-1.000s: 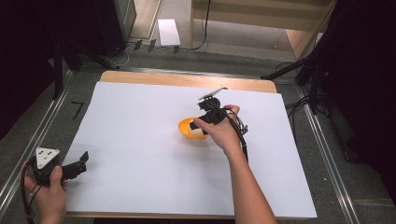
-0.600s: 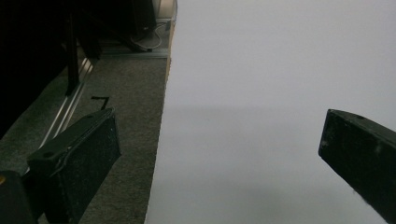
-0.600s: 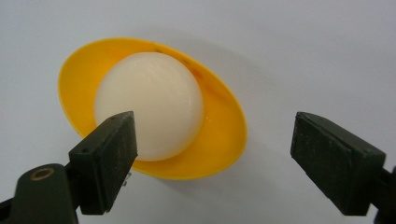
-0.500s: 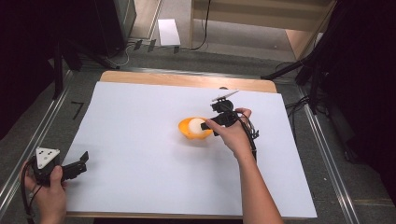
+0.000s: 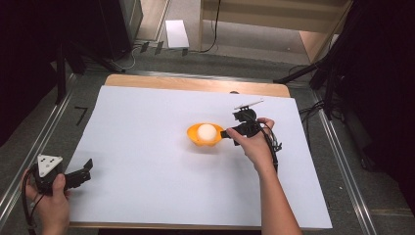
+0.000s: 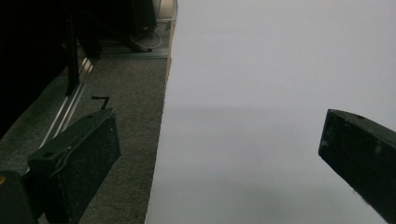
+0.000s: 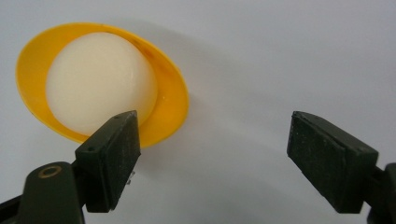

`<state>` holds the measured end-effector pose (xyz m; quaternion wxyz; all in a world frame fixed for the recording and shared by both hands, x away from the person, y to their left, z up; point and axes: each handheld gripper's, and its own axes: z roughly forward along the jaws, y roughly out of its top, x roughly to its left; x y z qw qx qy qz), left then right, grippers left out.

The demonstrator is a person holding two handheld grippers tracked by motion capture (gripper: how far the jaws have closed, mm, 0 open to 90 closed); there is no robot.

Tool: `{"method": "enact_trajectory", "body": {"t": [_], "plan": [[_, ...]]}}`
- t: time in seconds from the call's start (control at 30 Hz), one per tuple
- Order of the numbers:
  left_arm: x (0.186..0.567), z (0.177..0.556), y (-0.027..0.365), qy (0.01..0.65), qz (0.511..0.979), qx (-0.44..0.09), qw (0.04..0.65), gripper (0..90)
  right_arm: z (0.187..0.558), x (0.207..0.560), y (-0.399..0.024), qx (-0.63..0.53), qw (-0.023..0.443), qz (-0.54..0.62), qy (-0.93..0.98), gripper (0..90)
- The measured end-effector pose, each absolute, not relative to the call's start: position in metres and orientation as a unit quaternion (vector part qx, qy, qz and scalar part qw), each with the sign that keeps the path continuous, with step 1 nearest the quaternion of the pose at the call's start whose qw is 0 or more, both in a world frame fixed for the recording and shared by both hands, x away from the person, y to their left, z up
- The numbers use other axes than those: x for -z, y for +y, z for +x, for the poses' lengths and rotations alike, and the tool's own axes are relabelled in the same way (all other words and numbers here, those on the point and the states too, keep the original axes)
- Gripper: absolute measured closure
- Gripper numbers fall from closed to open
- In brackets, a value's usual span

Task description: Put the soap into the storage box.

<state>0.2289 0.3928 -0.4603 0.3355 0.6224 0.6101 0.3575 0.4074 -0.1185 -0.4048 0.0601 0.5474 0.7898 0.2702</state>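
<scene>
Orange bowl (image 5: 205, 137) with white ball (image 5: 207, 132): right gripper (image 5: 230, 133), jaws apart, positioned beside rim. Closure on rim judged next.

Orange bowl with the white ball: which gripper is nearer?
Right. The right gripper sits just beside the orange bowl on its right side, fingers open, apart from it. The left gripper is far off at the table's near left corner.

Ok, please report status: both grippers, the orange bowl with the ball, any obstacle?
Right gripper open, beside orange bowl. White ball inside bowl. Left gripper open, idle at table's near-left edge. No obstacle.
</scene>
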Motion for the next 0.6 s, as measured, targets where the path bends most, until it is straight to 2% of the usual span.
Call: {"method": "enact_trajectory", "body": {"t": [0.6], "plan": [[0.460,0.229,0.393,0.609,0.623,-0.358,0.336,0.0,0.392,0.419,-0.146,-0.287,0.074,0.561,0.773,18.1]]}}
